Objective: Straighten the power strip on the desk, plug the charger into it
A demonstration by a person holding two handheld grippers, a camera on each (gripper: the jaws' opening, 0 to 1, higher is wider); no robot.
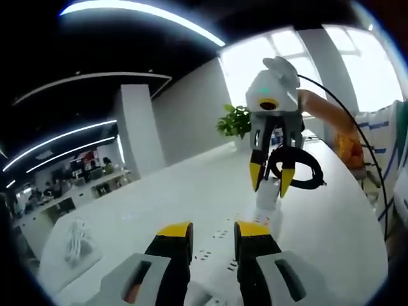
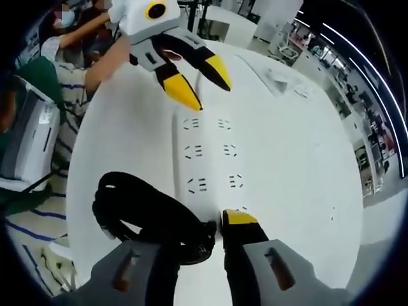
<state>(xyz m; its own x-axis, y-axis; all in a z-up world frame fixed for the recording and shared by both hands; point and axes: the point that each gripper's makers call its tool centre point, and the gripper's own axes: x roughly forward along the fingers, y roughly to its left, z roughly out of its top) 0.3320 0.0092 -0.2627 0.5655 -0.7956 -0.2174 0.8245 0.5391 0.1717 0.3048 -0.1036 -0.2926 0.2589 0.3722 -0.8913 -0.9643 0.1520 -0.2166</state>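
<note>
Right gripper view: right hand-held gripper [image 2: 213, 223] clenched on black coiled cable [image 2: 137, 213], above power strip [image 2: 213, 150].

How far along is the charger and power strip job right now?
The power strip lies flat on the desk, apparently straight. In hand: the right tool grips the charger's coiled black cable. The left tool hovers open above the strip. Left: plugging in, every visible socket is empty.

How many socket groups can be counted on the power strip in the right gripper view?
7 on the power strip: two columns, three rows at top, middle and lower, plus one partly behind the right gripper. Its jaws and the black cable coil may hide more.
</note>
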